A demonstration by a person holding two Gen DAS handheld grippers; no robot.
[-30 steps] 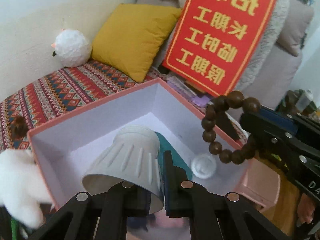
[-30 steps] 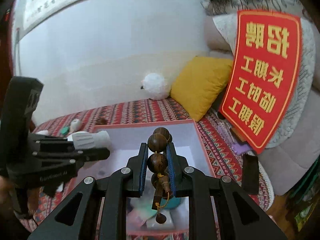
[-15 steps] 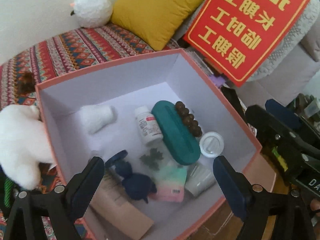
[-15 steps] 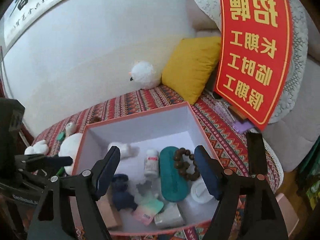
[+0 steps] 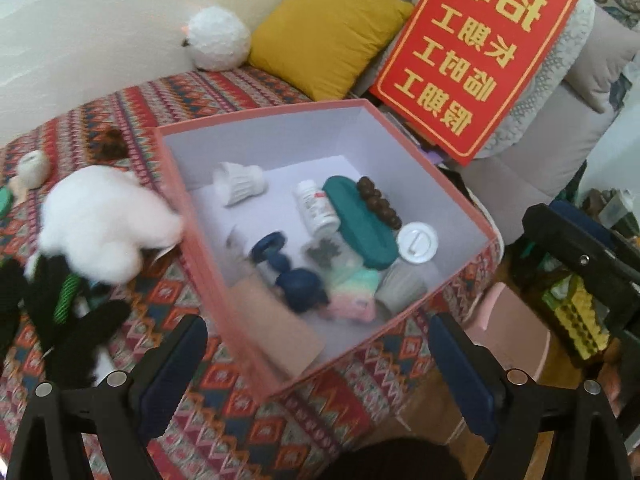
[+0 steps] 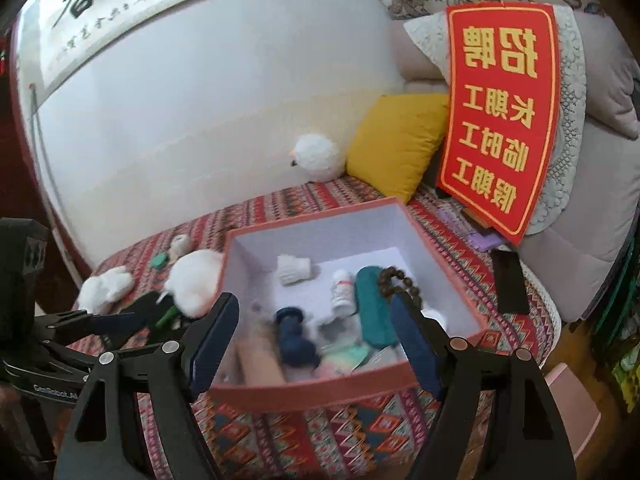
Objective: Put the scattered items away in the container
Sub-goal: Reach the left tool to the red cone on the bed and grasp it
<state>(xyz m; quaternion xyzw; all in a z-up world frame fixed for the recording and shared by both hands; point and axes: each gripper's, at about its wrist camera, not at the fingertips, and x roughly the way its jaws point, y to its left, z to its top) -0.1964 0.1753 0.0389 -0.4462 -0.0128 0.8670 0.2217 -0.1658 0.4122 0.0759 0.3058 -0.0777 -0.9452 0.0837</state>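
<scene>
Both hand-held grippers hanging wide open, empty.
Left hand-held gripper (image 5: 318,354) and right hand-held gripper (image 6: 316,340) are framing the pink box (image 5: 208,276); white plush toy (image 5: 102,220) is lying at centre left.

Pale wall (image 6: 200,120) with calligraphy scroll (image 6: 160,8), patterned couch cover (image 5: 240,92), yellow cushion (image 5: 328,36), red sign (image 6: 500,116).

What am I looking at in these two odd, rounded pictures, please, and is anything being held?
A person holds two hand-held grippers, each with a fisheye camera looking along its fingers. One picture is from the left gripper, one from the right gripper. Both are open and hold nothing. On the patterned bedspread stands a pink box containing a wooden bead bracelet, a white ribbed cup, a pill bottle and more. A white plush toy lies outside, beside the box.
</scene>
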